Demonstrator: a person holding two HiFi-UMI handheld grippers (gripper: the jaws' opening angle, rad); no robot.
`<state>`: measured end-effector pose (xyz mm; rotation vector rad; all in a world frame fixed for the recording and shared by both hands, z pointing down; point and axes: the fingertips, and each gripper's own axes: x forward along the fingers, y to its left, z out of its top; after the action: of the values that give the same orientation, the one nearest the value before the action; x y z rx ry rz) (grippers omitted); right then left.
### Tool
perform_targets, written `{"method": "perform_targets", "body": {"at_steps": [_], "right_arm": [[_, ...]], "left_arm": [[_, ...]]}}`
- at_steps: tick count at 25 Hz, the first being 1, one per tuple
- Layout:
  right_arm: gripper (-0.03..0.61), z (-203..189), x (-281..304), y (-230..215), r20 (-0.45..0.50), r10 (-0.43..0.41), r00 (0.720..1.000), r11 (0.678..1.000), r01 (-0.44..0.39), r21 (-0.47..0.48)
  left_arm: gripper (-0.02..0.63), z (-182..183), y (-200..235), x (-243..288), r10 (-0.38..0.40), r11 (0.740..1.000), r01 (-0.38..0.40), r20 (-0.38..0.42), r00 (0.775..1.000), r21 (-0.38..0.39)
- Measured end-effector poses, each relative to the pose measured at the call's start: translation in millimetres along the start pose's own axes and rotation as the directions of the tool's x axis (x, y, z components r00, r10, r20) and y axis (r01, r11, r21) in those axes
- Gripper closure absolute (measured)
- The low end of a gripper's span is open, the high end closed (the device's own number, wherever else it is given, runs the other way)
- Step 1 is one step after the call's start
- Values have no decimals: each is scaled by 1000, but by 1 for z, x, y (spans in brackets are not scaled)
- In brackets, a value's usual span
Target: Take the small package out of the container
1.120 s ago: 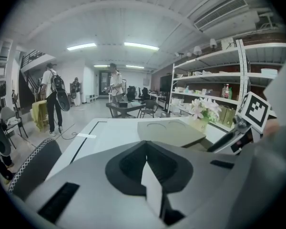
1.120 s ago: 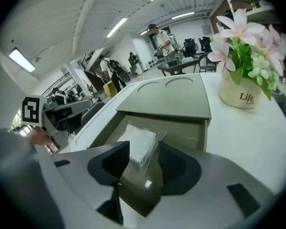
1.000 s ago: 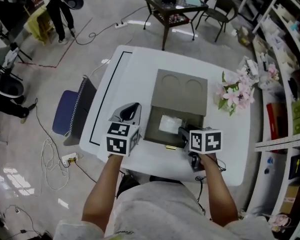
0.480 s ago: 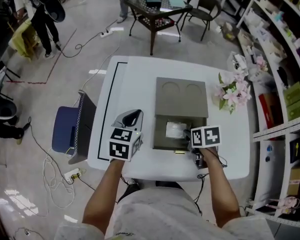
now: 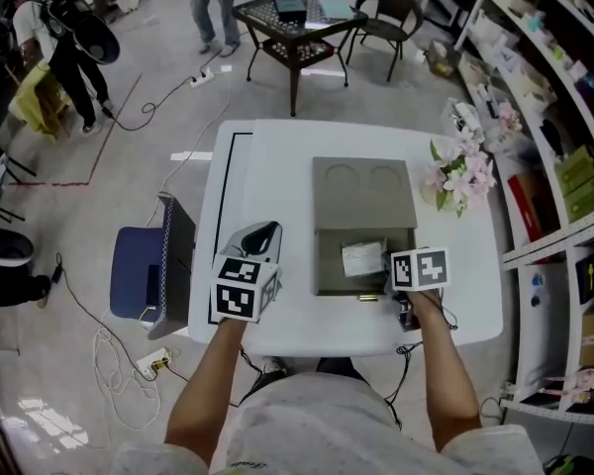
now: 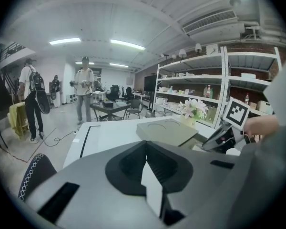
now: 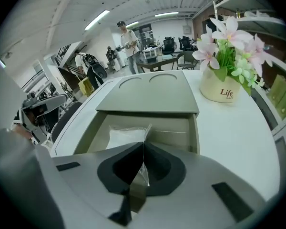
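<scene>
light: bright, even, from ceiling strip lights (image 6: 126, 43) | shadows: soft, faint | glare: sheen on floor (image 5: 49, 414), small package (image 5: 361, 258) washed white | lens: fisheye bend, black corners in both gripper views | focus: right gripper (image 7: 142, 149) body blurred up close

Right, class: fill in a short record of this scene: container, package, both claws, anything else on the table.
container: grey box, lid open, on the white table
small package: inside the box
right gripper: claw closing on the package's clear plastic edge
left gripper: claw shut, empty, above the table
also: flower pot beside the box
</scene>
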<state>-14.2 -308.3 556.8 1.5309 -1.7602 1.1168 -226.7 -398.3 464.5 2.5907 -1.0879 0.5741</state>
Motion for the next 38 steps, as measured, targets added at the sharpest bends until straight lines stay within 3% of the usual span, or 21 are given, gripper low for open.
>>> {"method": "perform_targets", "body": {"at_steps": [9,18,22,32,38], "right_arm": [[571,11,-48,16,150,-39,988,999,35,31],[571,18,-111,35,329,-99,939,995,82,63],[571,17,-139,48,421,-106,901,994,93,52],[571,8,-202,73,635,-118,763,992,120,40],[571,-3,-212,76,663,-137,736,989,143,46]], "left_arm": [[611,19,-9,-17,-55,997,52,41,998,54],[611,26,-28,-47,-106,989,97,76,991,115],[611,25,-35,-60,-125,985,113,86,988,127],[611,24,-53,-84,-146,982,130,114,983,140],[611,18,-52,-94,-145,982,129,112,983,139]]}}
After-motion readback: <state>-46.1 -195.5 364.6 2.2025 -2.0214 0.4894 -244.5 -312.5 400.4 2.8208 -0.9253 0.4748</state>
